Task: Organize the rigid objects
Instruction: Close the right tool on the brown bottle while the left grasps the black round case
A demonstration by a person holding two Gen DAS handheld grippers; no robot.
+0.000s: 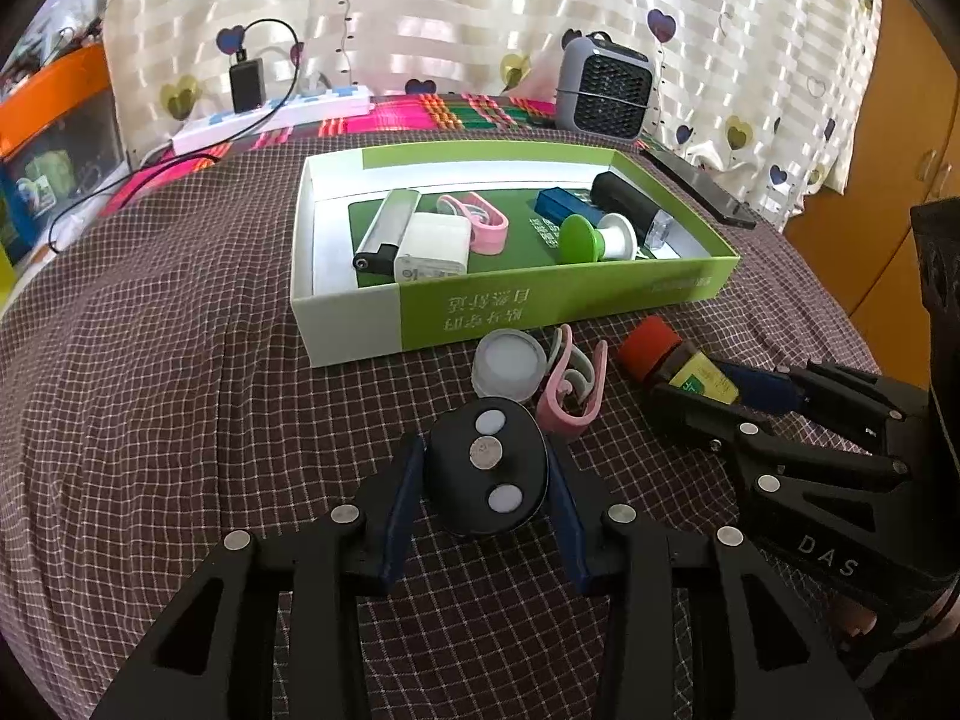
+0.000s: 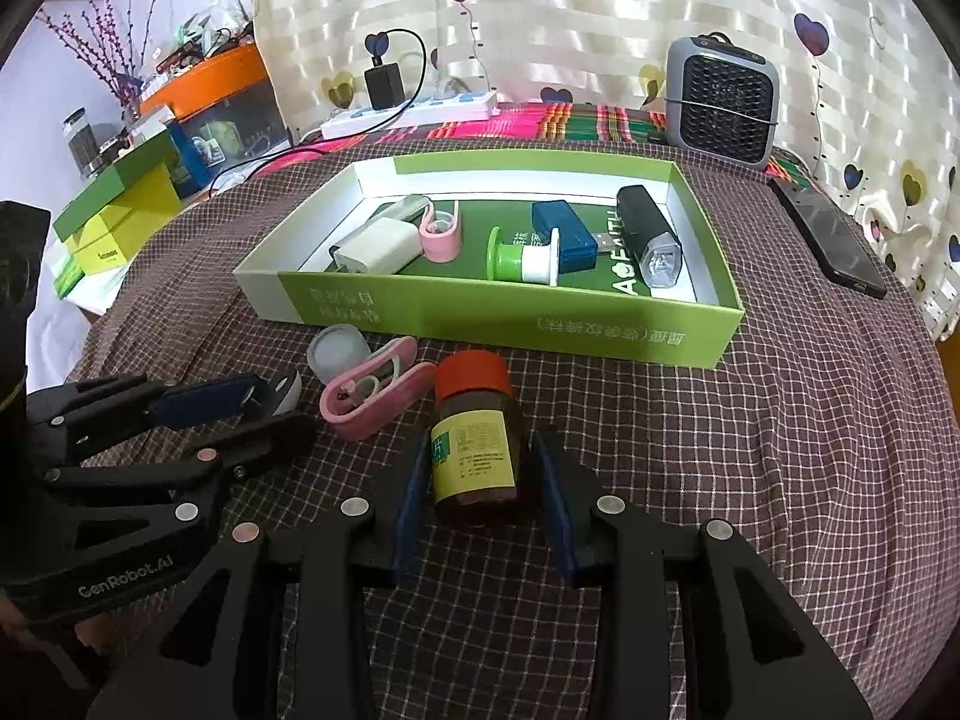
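A green and white box holds a white charger, a pink clip, a green spool, a blue drive and a black torch. In front of it lie a clear round lid and a second pink clip. My left gripper is shut on a black oval device with three round buttons. My right gripper is shut on a brown pill bottle with a red cap and yellow label, lying on the cloth.
A checked brown cloth covers the table. At the back are a grey mini fan, a white power strip with a black charger, and a black phone at the right. Green boxes are stacked at the left.
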